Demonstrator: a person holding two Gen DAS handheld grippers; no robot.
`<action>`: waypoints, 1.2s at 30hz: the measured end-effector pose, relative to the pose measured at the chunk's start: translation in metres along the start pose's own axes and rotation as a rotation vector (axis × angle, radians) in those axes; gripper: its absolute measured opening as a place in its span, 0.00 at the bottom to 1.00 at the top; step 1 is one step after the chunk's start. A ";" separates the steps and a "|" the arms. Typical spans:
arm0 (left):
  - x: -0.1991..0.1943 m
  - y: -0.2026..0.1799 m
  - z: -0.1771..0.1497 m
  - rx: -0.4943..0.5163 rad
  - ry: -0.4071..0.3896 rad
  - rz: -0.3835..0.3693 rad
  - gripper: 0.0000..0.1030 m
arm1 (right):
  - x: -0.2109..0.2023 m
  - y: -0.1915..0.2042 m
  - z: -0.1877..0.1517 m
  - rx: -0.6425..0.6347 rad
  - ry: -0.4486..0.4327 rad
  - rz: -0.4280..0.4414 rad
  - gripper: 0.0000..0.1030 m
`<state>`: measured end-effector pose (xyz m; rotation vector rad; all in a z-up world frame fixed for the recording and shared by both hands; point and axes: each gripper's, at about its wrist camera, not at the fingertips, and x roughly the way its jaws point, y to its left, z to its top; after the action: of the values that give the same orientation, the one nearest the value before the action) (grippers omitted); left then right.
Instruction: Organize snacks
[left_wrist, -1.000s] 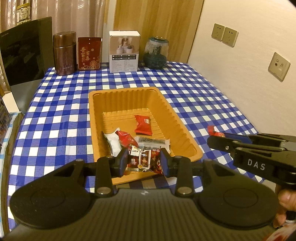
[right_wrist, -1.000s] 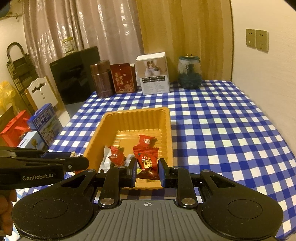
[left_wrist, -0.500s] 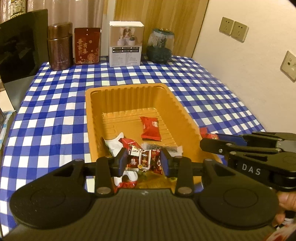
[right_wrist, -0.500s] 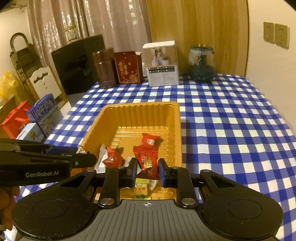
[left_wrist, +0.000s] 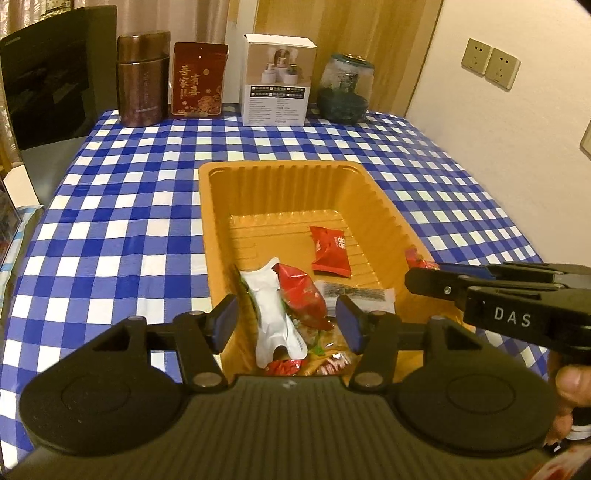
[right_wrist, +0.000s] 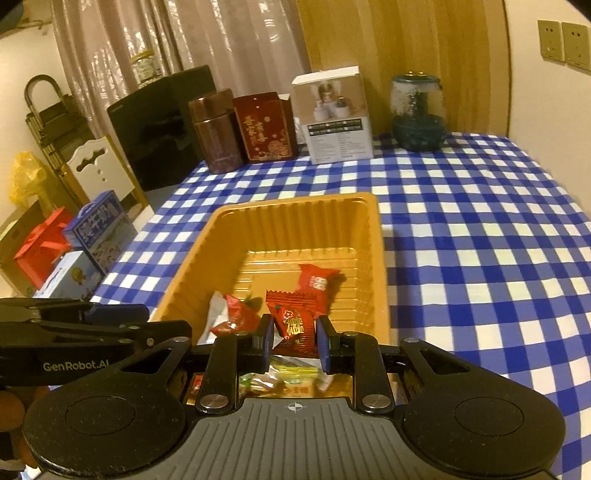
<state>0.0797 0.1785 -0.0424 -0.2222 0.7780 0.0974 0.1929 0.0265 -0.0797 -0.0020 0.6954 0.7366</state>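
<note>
**A:** What is on the table (left_wrist: 110, 192)?

**B:** A blue and white checked cloth covers it. In the middle sits an orange plastic tray (left_wrist: 280, 177) holding wrapped snacks: a flat red packet (left_wrist: 330, 249) lies alone toward the centre, and a white wrapper (left_wrist: 273, 317) and a red wrapper (left_wrist: 301, 291) overlap in a heap at the near end.

**A:** Where is the left tool (left_wrist: 287, 323)?

**B:** Over the tray's near end. Its jaws have just been opening and stand apart. The heap shows in the gap below them, but the pads press on nothing.

**A:** And the right tool (right_wrist: 294, 341)?

**B:** Also over the tray's near end, on its right side. Its jaws are clamped on a red snack packet with gold print (right_wrist: 295, 323), which stands up between the pads.

**A:** Anything else?

**B:** Along the far edge stand a brown tin (left_wrist: 142, 79), a red box (left_wrist: 197, 85), a white carton (left_wrist: 277, 79) and a dark glass jar (left_wrist: 345, 90).
</note>
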 end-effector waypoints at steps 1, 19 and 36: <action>0.000 0.000 0.000 -0.001 0.000 -0.002 0.53 | 0.000 0.001 0.000 0.001 0.000 0.004 0.24; -0.017 0.005 -0.007 -0.052 -0.021 0.030 0.81 | -0.019 -0.011 0.009 0.082 -0.060 0.027 0.67; -0.070 -0.024 -0.027 -0.072 -0.070 0.058 1.00 | -0.085 -0.012 -0.020 0.094 -0.020 -0.100 0.67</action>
<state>0.0155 0.1488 -0.0076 -0.2636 0.7119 0.1874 0.1437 -0.0393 -0.0484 0.0564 0.7053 0.6066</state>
